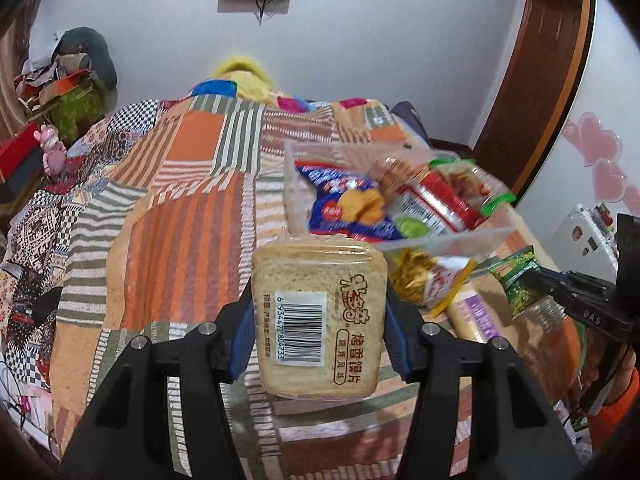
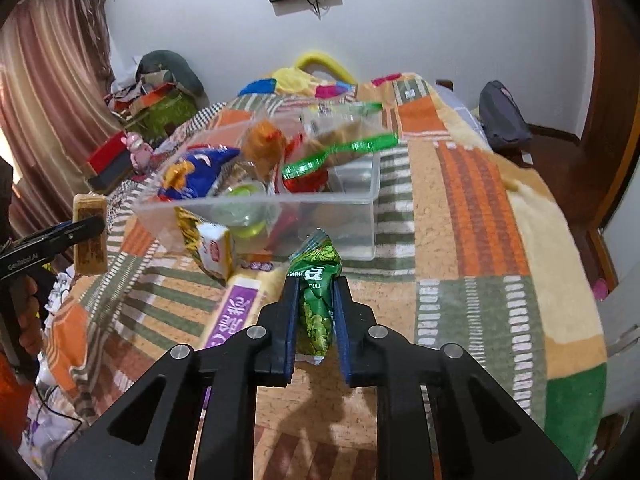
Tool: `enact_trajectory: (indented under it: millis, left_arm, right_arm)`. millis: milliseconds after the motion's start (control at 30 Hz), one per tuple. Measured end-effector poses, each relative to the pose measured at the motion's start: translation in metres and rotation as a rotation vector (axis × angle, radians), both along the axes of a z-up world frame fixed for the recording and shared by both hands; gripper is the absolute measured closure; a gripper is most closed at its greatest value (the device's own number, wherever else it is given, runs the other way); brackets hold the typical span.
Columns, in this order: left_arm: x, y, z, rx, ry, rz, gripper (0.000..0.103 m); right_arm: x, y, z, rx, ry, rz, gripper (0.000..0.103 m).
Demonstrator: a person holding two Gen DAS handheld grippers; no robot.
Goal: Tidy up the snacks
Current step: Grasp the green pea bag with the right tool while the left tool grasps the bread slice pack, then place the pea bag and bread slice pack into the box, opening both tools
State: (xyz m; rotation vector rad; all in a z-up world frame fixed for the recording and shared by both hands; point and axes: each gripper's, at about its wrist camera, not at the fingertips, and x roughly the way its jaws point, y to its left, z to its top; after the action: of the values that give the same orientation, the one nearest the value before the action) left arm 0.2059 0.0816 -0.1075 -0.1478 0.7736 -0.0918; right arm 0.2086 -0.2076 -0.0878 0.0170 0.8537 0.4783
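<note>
My left gripper [image 1: 320, 312] is shut on a tan pack of toasted bread slices [image 1: 320, 320] with a barcode, held above the bed just short of the clear plastic bin [image 1: 472, 236]. It also shows in the right wrist view [image 2: 90, 236]. My right gripper [image 2: 316, 300] is shut on a green pea snack packet [image 2: 318, 292], held in front of the bin [image 2: 256, 200]. The bin holds a blue chip bag [image 1: 352, 204], a red-and-white packet [image 1: 436, 196] and other snacks. A yellow snack packet [image 2: 212, 246] leans against the bin's near wall.
A purple-labelled pack [image 2: 232, 312] lies on the patchwork blanket [image 1: 180, 208] near the bin. Boxes and clutter [image 1: 60, 96] stand at the bed's far left. A dark bag [image 2: 500, 116] lies on the floor at right, beside a wooden door frame [image 1: 540, 80].
</note>
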Motion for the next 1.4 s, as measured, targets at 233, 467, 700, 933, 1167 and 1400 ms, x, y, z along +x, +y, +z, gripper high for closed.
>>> enact_trajectory:
  millis: [233,467,700,933,1167,1400]
  left_arm:
    - [0.010,-0.014,0.019,-0.025,-0.038,-0.016,0.048]
    - [0.035,-0.034,0.034,-0.047,-0.066,-0.044,0.048]
    - [0.064,-0.051,0.033,-0.072,-0.061,-0.065,0.048]
    - [0.096,-0.067,0.022,-0.077,-0.032,-0.087,0.048]
    - [0.118,-0.069,0.009,-0.083,0.006,-0.086,0.048]
    - [0.115,-0.079,0.013,-0.052,-0.007,-0.096,0.047]
  right_arm:
    - [-0.005,0.005,0.029,0.032,-0.078,0.019,0.088]
    - [0.016,0.024,0.048,0.071,-0.151,0.033,0.088]
    - [0.049,0.050,0.046,0.068,-0.155,0.052,0.088]
    - [0.070,0.068,0.033,0.042,-0.131,0.061,0.088]
    - [0.080,0.072,0.023,-0.001,-0.105,0.076,0.087]
    - [0.074,0.068,0.028,-0.001,-0.106,0.088,0.085]
